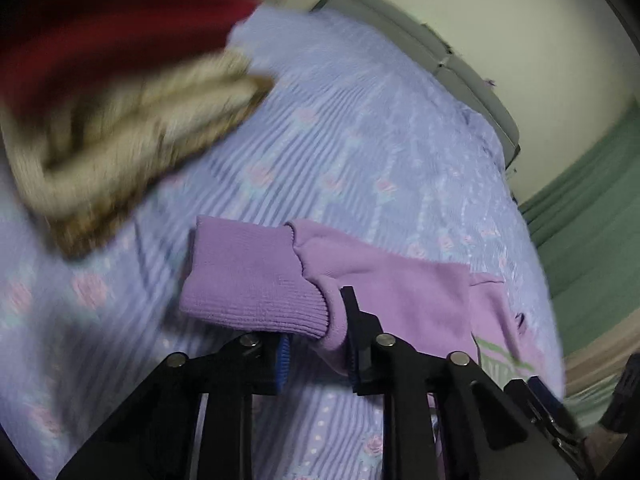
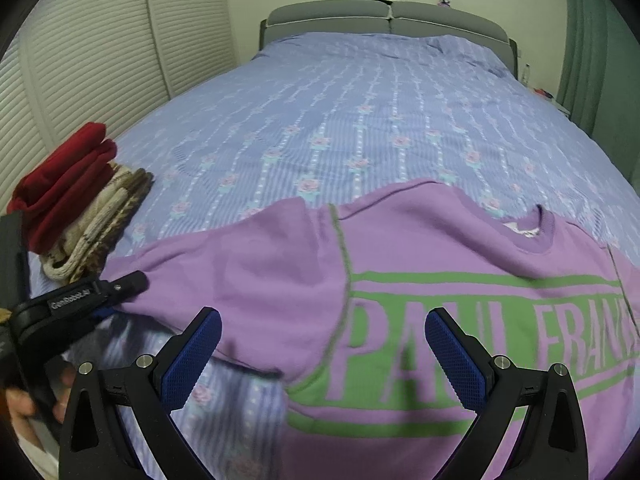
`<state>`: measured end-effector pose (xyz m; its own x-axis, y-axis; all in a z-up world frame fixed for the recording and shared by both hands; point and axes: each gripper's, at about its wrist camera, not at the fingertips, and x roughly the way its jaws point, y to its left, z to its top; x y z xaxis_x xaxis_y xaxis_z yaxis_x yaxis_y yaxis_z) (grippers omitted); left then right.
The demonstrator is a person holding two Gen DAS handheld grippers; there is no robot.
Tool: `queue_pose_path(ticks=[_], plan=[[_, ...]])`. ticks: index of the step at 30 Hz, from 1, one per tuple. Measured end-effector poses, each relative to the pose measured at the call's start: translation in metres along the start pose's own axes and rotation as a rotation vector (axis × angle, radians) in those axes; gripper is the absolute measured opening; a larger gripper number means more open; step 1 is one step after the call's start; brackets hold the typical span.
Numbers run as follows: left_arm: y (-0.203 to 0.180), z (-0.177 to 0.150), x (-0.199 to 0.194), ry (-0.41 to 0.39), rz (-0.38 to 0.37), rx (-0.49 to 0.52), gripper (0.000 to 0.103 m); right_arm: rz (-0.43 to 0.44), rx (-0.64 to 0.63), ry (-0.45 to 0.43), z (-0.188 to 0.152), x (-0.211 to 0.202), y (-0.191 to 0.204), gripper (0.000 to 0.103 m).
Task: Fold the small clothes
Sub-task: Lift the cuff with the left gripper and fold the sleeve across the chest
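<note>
Red and beige come first: at the far left of the right wrist view, a folded red garment [image 2: 66,184] sits on top of a folded beige knit [image 2: 98,226], stacked on the bed [image 2: 360,112] to the left of the purple sweatshirt [image 2: 440,248]. Just below that stack, the left gripper [image 2: 116,300] reaches the sweatshirt's left sleeve end. In the left wrist view its fingers [image 1: 358,344] are clenched on the sleeve [image 1: 320,276] right behind the ribbed cuff [image 1: 256,276], which sticks out beyond them over the floral lilac bedcover. The sweatshirt lies spread flat, front up, on the near part of the bed, green lettering showing, neckline toward the grey headboard [image 2: 388,20]. Over the sweatshirt's chest the right gripper [image 2: 324,340] hovers with its blue-padded fingers [image 2: 456,360] spread wide, grasping nothing. Right of the sweatshirt, at the room's edge, hangs a green curtain [image 2: 588,40].
</note>
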<state>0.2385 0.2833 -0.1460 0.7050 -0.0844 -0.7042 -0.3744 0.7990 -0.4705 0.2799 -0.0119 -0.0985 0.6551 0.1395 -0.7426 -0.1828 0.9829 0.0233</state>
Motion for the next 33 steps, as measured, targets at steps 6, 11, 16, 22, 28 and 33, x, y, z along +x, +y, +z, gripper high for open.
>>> queue_pose_path(ticks=[6,11,16,22,28,33], plan=[[-0.083,0.006,-0.045,-0.139,0.023,0.302,0.021,-0.026,0.028,-0.035,-0.003,-0.029,-0.035,0.102],[-0.164,0.008,-0.058,-0.181,-0.042,0.473,0.02,-0.074,0.077,-0.09,-0.001,-0.062,-0.081,0.102],[-0.245,-0.02,-0.049,-0.144,-0.106,0.599,0.02,-0.14,0.136,-0.136,-0.005,-0.094,-0.141,0.102],[-0.307,-0.074,0.007,-0.026,-0.064,0.68,0.02,-0.207,0.213,-0.143,-0.022,-0.113,-0.206,0.102],[-0.323,-0.116,0.061,0.098,0.012,0.709,0.02,-0.229,0.272,-0.115,-0.047,-0.114,-0.245,0.102],[-0.33,-0.129,0.07,0.157,-0.002,0.728,0.067,-0.236,0.294,-0.095,-0.06,-0.108,-0.258,0.102]])
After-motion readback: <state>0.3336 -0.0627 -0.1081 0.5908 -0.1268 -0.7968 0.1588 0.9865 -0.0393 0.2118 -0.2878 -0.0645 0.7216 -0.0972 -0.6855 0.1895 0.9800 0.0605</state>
